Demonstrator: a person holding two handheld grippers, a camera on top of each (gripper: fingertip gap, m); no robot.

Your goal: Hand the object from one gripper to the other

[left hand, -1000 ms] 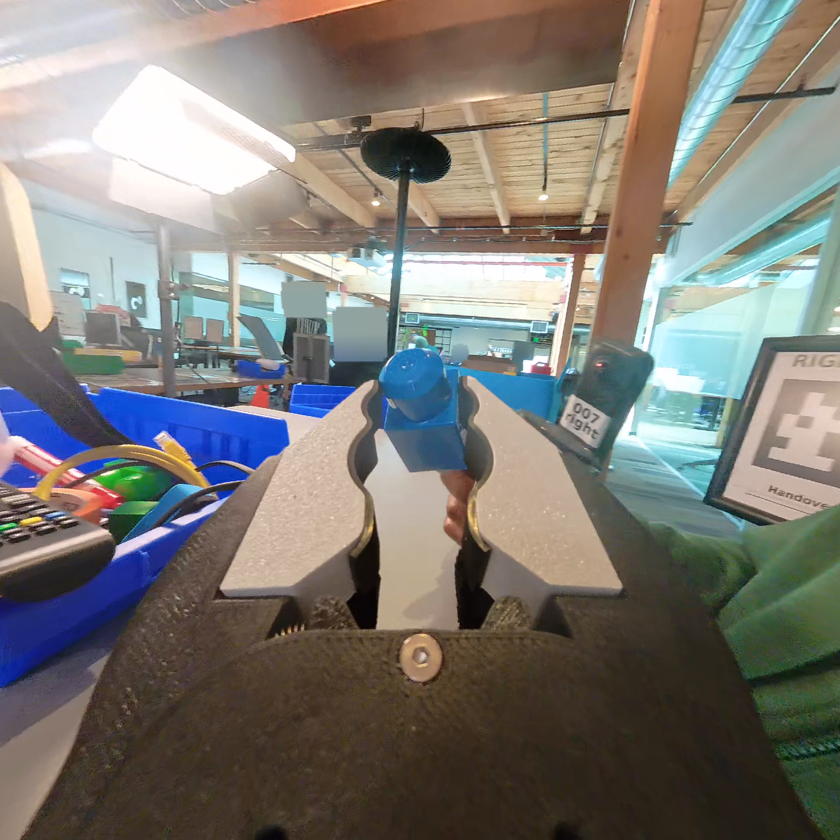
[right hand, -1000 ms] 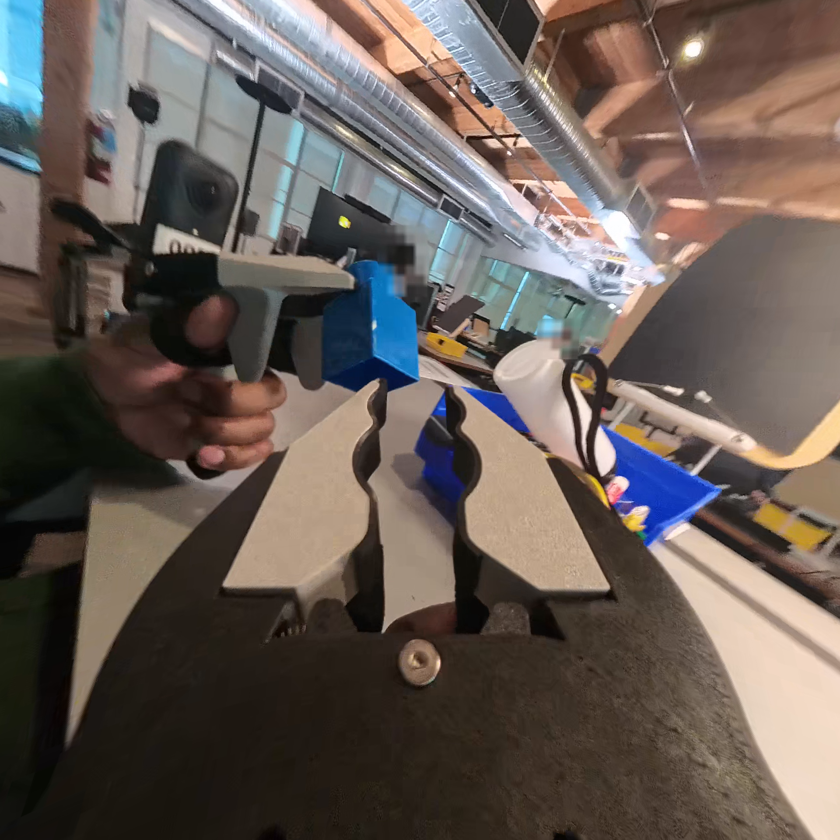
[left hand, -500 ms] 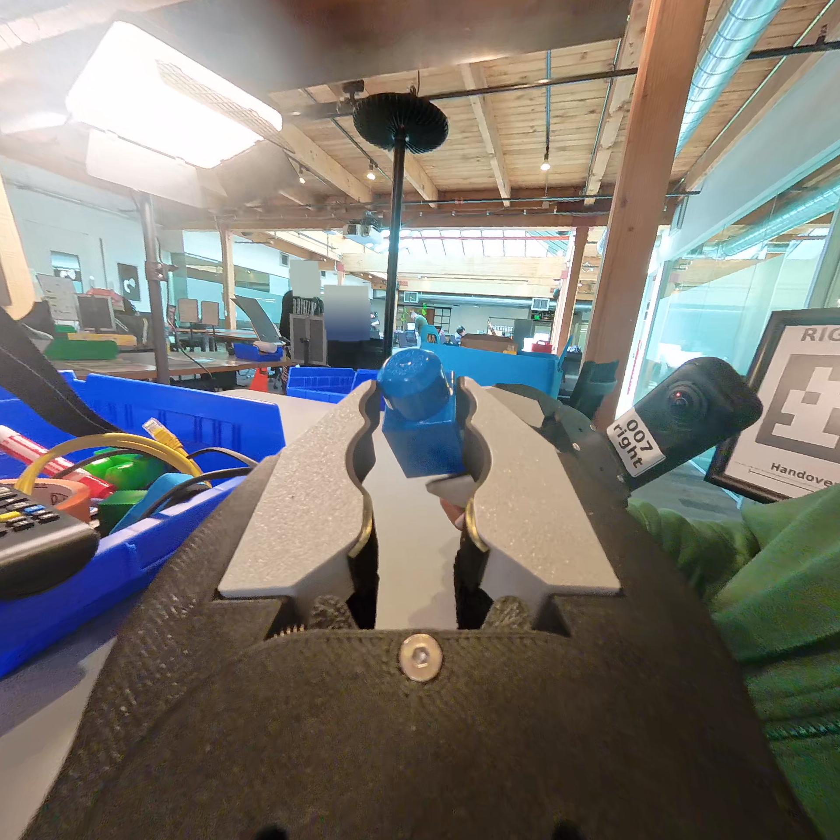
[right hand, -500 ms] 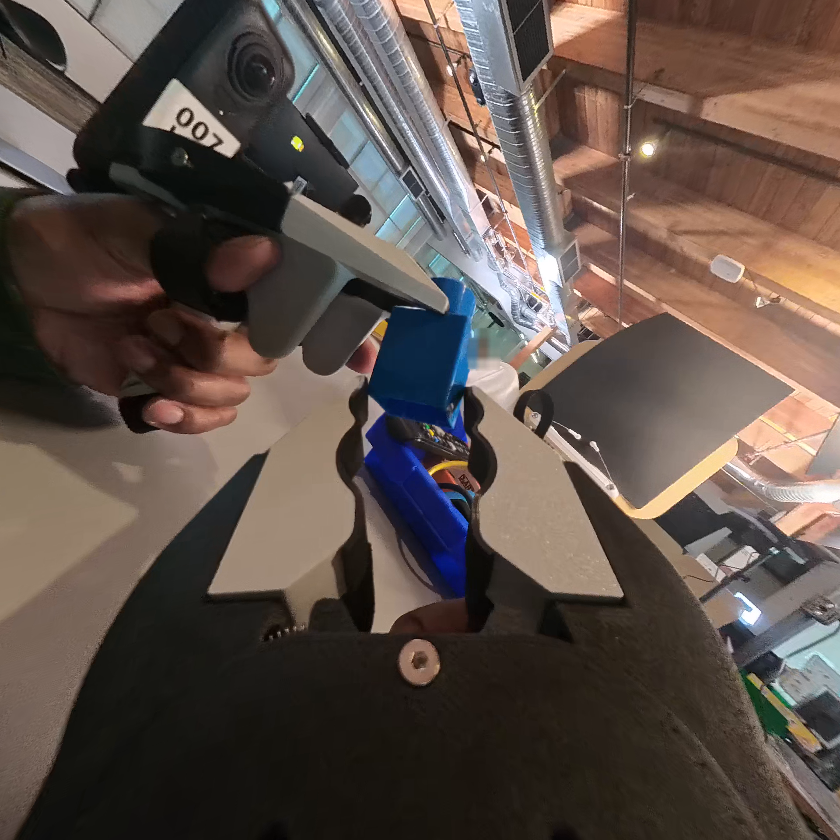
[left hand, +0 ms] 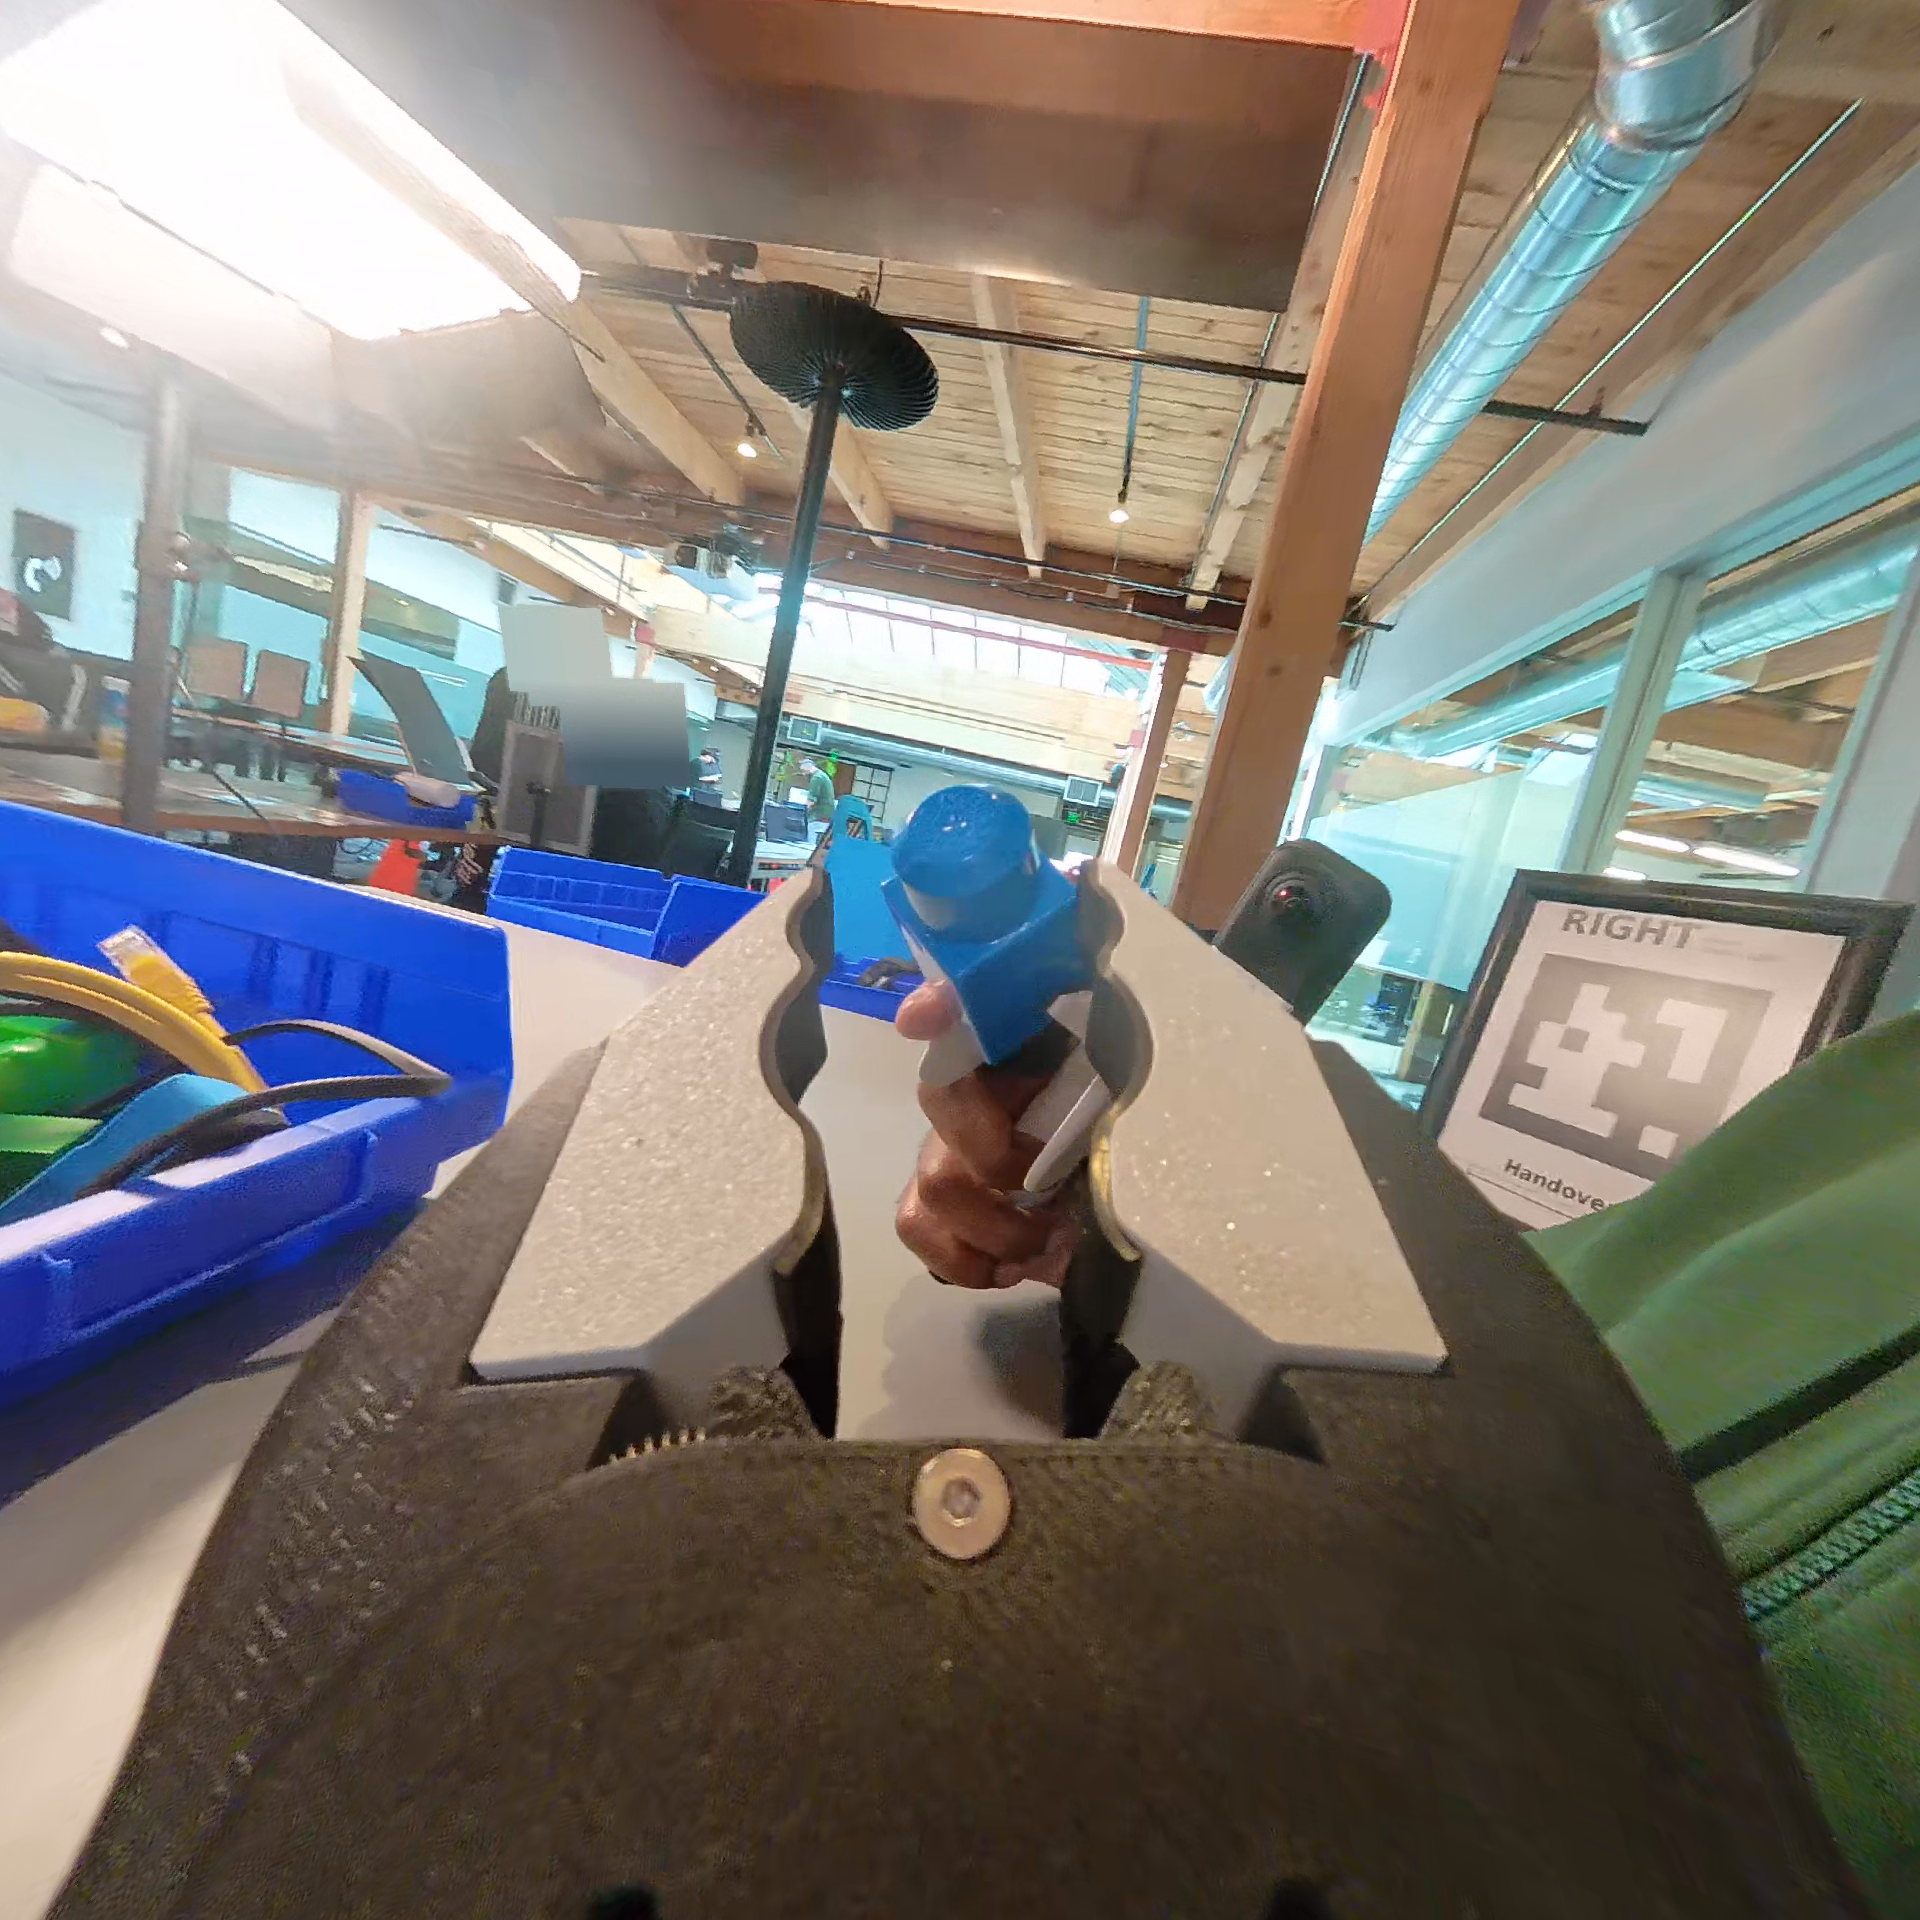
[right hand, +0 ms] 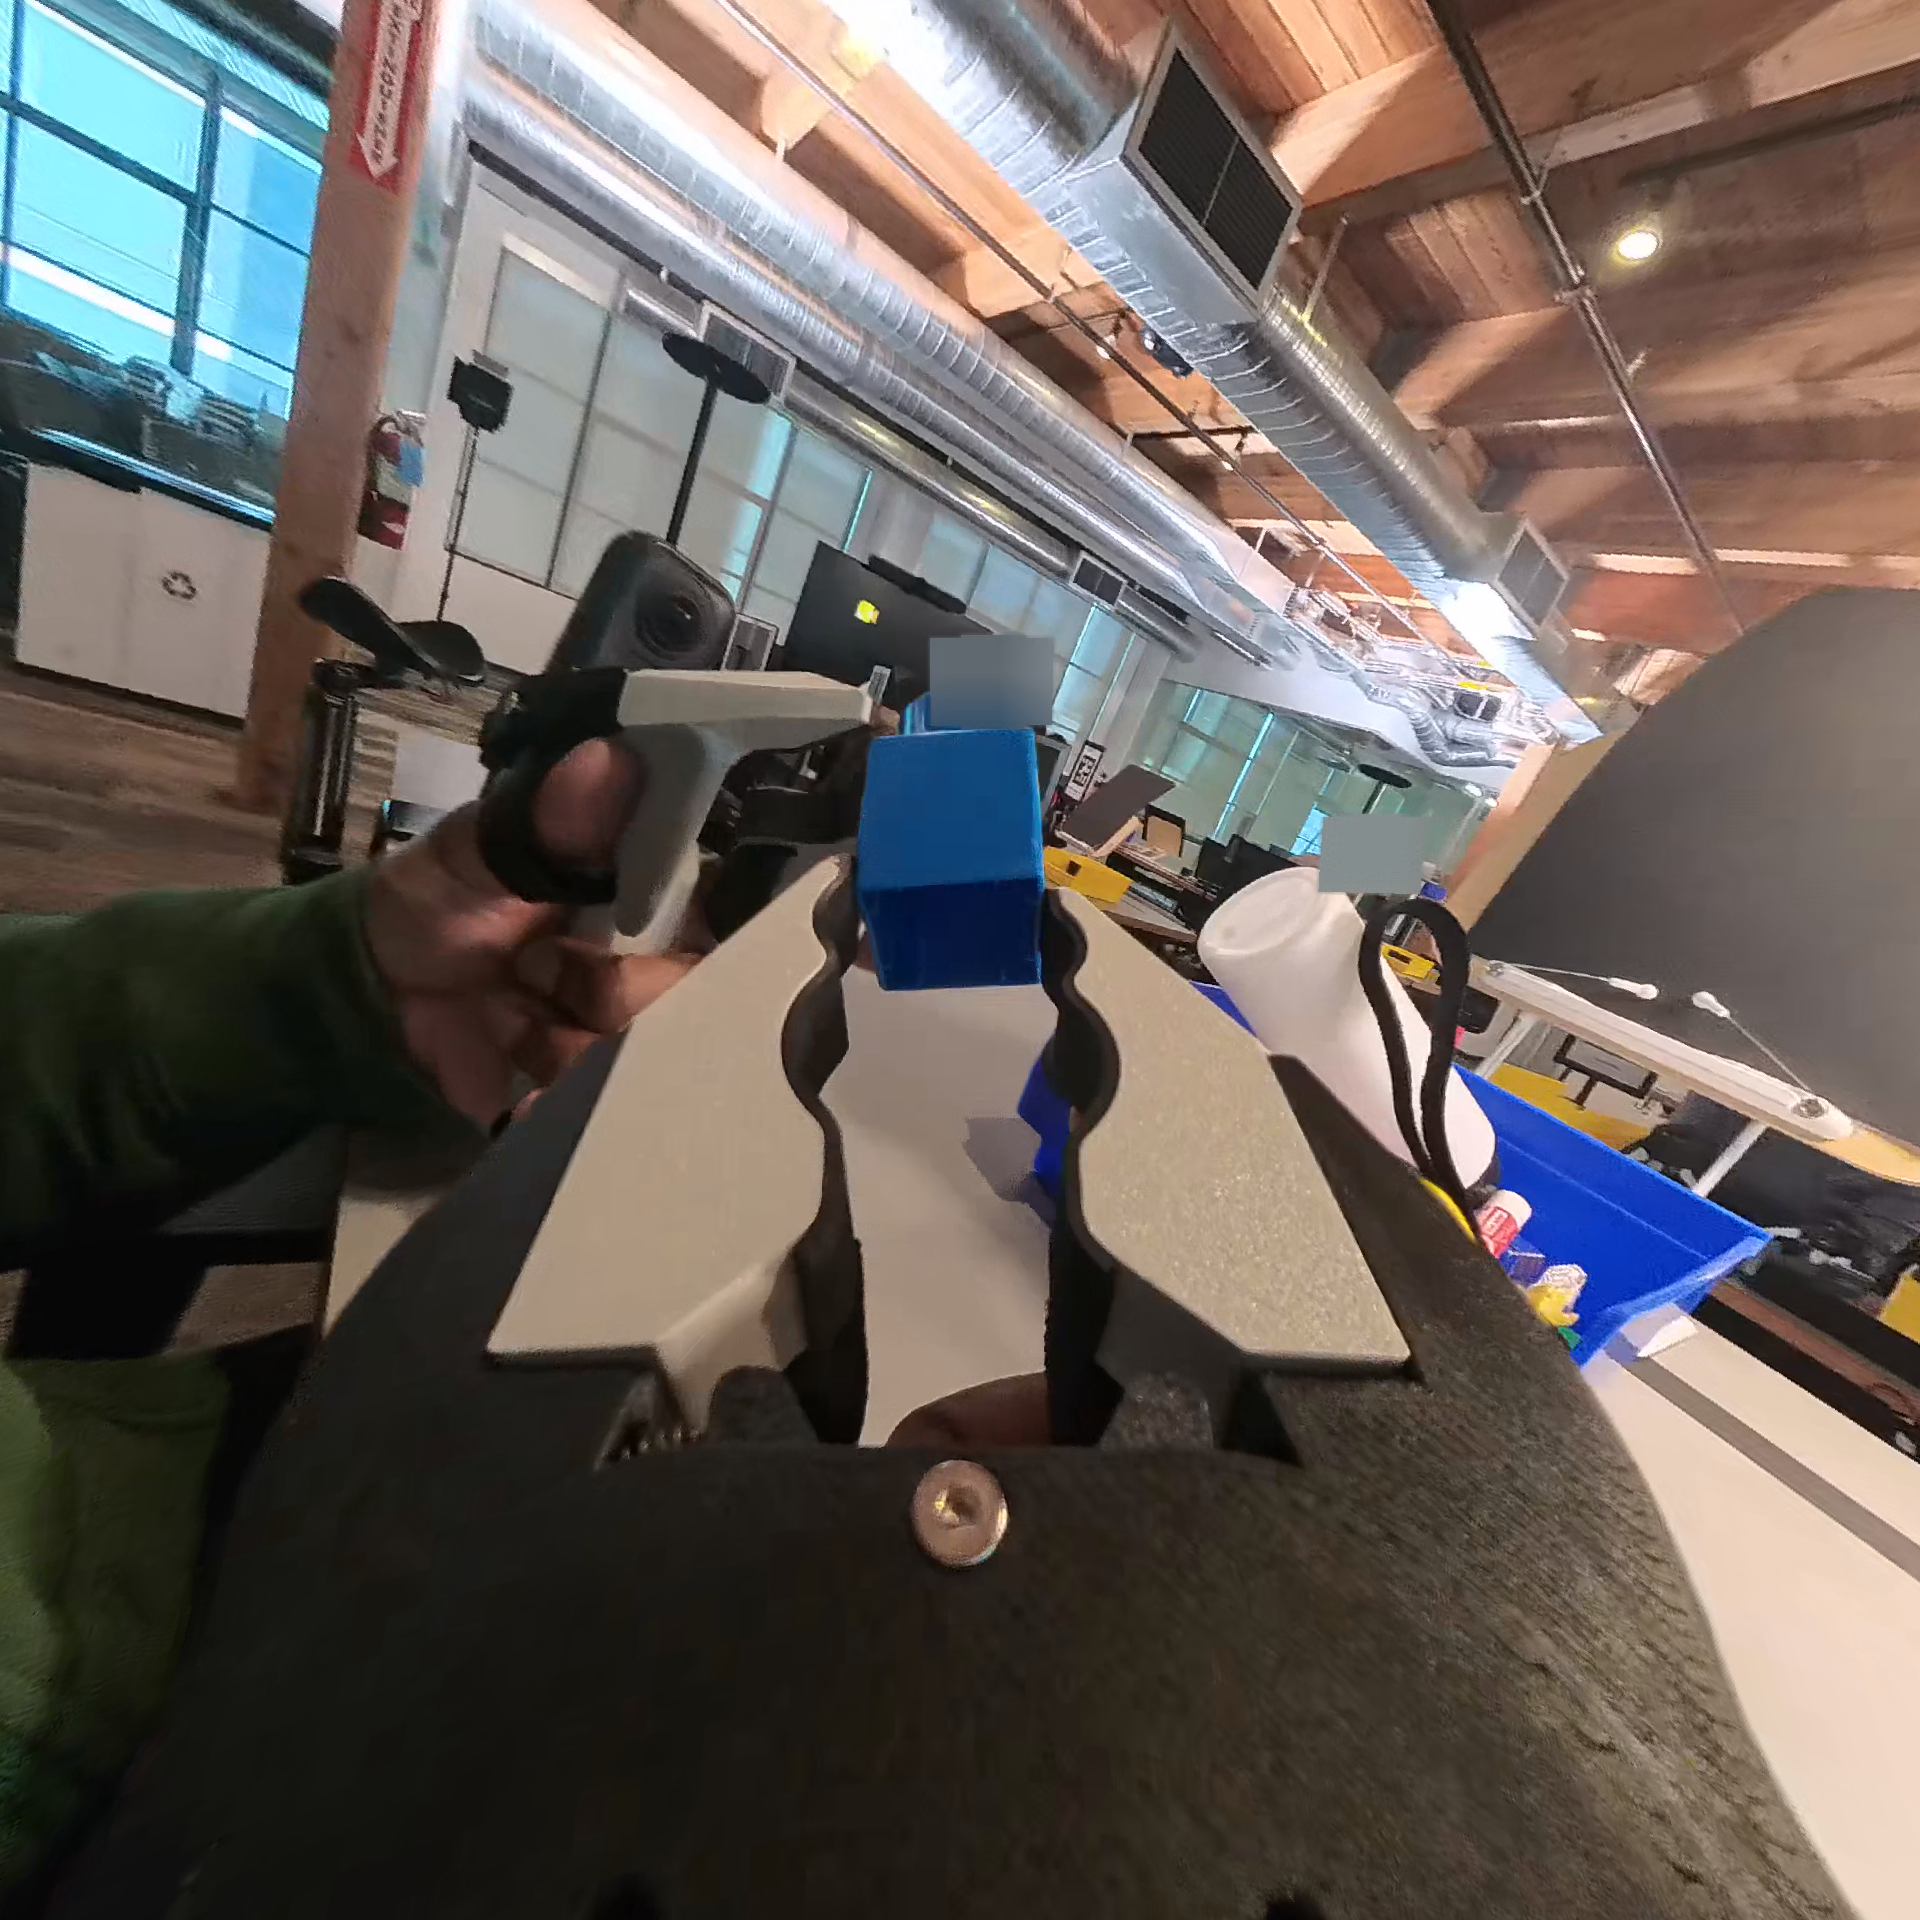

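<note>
The right claw [right hand: 945, 891] is squeezing the blue block [right hand: 951, 831] with its tips. The left claw [left hand: 948, 881] is standing wide open. The left hand [right hand: 488, 966] and the right hand [left hand: 971, 1195] are gripping their handles.

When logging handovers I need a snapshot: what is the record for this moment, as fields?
object: blue block with a round cap
held by: right gripper, jaws shut on the square base
left gripper: jaws open, block between them with a gap on one side
height: block is in the air above the table
stage: right has the grip; left not yet drawn clear
nearby: blue bin with a yellow cable
</note>
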